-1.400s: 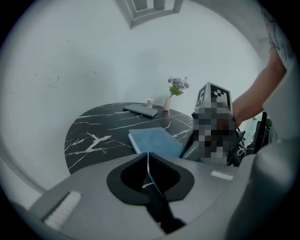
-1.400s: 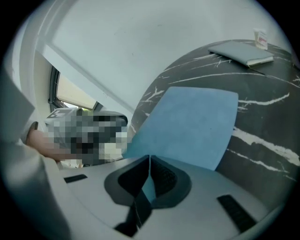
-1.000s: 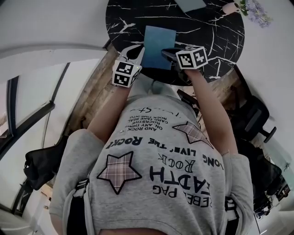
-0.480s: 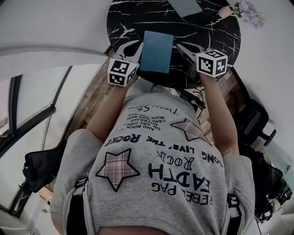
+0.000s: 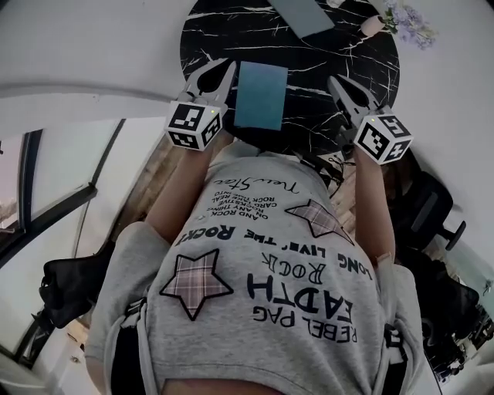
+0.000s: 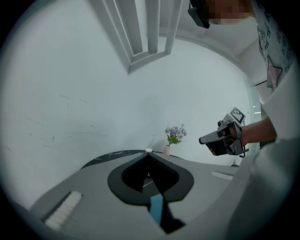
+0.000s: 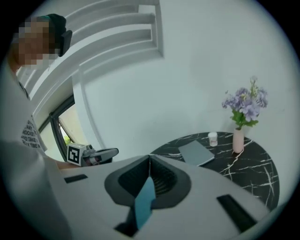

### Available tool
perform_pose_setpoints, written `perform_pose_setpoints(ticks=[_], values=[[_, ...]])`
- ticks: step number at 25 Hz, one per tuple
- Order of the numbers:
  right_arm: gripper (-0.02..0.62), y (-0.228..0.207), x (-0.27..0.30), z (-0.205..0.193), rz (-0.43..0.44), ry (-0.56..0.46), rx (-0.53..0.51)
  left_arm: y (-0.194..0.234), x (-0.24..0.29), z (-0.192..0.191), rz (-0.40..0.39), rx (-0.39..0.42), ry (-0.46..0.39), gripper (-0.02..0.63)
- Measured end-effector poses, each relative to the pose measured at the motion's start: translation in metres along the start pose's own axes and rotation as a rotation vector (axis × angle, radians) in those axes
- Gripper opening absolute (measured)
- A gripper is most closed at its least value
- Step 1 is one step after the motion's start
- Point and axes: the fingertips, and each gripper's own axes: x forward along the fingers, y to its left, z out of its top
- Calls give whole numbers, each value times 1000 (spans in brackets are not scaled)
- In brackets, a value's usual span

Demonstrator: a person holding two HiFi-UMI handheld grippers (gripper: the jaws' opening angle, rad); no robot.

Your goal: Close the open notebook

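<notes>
Left gripper (image 5: 218, 69) and right gripper (image 5: 338, 82) hover near-level, flanking the closed notebook (image 5: 261, 95), both jaws together, empty.

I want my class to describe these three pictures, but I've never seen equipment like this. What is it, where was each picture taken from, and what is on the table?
There is no robot here: a person holds a handheld claw in each hand. The top-down picture comes from a camera on the person's head. The other two come from cameras riding on each claw, looking along it. The left claw and the right claw are both shut and hold nothing. On the round black table lie a closed blue notebook, a flat grey item, a small white cup and a vase of purple flowers.
</notes>
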Motion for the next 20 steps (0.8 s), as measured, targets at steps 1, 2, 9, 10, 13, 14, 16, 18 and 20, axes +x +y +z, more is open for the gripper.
perform_pose_setpoints(ticks=[1,2,9,10,13,14,16,18,20], values=[[14,0,-7,6,-16,-23,-10,-2,-2,10,-2,-1,-25,9],[14,0,-13,12,-33,-48,-18,-5,-5,19,-5,5,-47,9],[14,8,-51,50,-111,-233,-72,-16,-17,62,-11,56,-138,9],[14,11,-55,56,-119,-261,-89,-16,-18,64,-10,53,-143,9],[14,22,-65,68,-147,-322,-132,-15,-21,63,-12,52,-142,9],[14,25,-67,71,-154,-338,-141,-15,-23,62,-13,51,-140,9],[14,29,-71,75,-163,-364,-153,-13,-26,62,-8,45,-142,9],[14,31,-74,76,-169,-370,-162,-9,-28,64,4,37,-149,9],[14,31,-74,75,-175,-357,-173,-6,-29,66,17,35,-153,9]])
